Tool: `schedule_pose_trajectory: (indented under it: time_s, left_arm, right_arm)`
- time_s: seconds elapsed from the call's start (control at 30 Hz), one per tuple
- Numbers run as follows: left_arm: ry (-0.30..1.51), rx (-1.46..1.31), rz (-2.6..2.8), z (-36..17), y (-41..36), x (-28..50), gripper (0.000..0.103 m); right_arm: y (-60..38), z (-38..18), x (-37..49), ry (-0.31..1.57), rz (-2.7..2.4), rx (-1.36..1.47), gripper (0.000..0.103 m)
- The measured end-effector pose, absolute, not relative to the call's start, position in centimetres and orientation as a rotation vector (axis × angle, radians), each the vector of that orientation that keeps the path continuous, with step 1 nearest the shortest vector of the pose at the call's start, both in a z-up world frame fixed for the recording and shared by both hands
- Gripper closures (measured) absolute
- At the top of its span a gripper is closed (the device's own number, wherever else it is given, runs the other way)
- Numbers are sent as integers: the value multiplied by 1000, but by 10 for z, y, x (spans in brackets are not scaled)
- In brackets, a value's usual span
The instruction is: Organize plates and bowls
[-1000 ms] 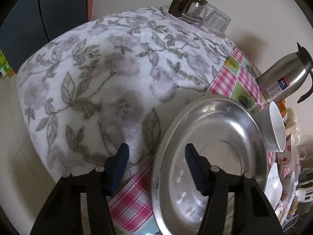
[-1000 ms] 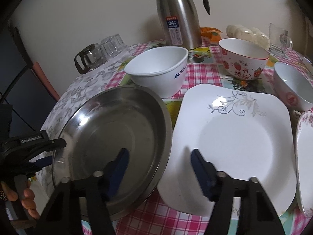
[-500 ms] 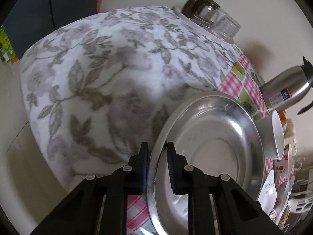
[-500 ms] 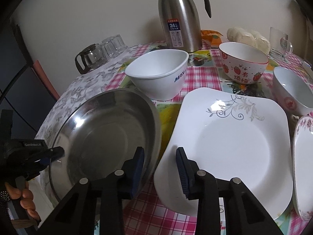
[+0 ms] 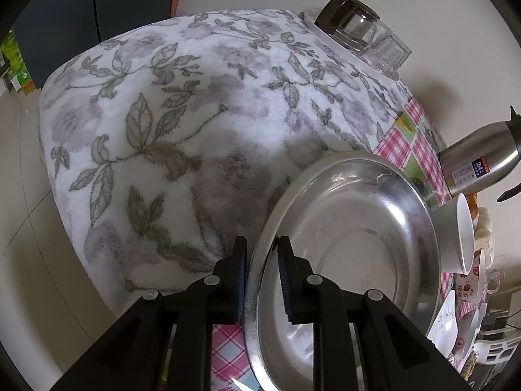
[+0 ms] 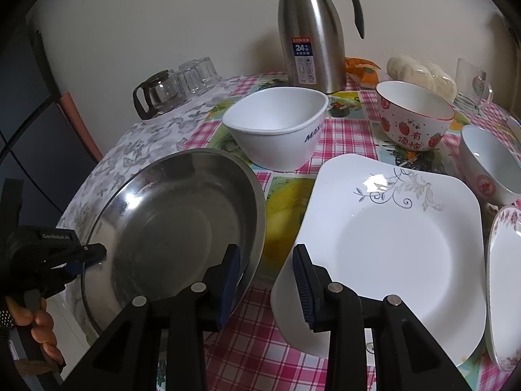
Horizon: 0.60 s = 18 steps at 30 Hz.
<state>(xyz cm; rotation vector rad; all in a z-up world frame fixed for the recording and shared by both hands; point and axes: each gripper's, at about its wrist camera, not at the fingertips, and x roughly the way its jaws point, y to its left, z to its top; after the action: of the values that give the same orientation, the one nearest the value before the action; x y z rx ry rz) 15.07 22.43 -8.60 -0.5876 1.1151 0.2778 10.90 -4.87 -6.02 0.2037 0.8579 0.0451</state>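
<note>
A round steel plate [image 5: 351, 247] is clamped at its near rim by my left gripper [image 5: 260, 273], one finger under the rim and one inside. In the right wrist view the steel plate [image 6: 169, 228] is tilted, its left side raised, with the left gripper [image 6: 81, 257] on its far-left rim. My right gripper [image 6: 267, 280] has narrowed around the plate's right rim, its left finger [image 6: 228, 277] against the rim. A white square plate [image 6: 390, 244] lies just right of it. A white bowl [image 6: 276, 127], a strawberry bowl [image 6: 413, 120] and another white bowl [image 6: 488, 166] stand behind.
A steel thermos jug [image 6: 312, 29] stands at the back by the wall. A glass pot and upturned glasses [image 6: 176, 84] sit on the floral cloth [image 5: 162, 130] at the far left. A flowered plate [image 6: 504, 286] lies at the right edge.
Both grippers went from wide open to narrowed on the steel plate's rim, the left one clamping it. The plate's left side has lifted and it has tilted.
</note>
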Motion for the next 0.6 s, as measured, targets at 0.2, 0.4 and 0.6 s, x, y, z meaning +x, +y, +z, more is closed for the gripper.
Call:
schedule_pose_trajectory:
  time_s: [0.2, 0.4, 0.6]
  left_arm:
    - [1114, -594, 285, -86, 225, 151, 82]
    - [1114, -592, 291, -86, 224, 151, 82]
    - [1113, -601, 296, -86, 225, 151, 81]
  right_arm:
    - [-44, -59, 108, 855, 56, 187, 67]
    - [-38, -61, 108, 864, 122, 203, 68]
    - [-33, -66, 109, 872, 130, 190, 67]
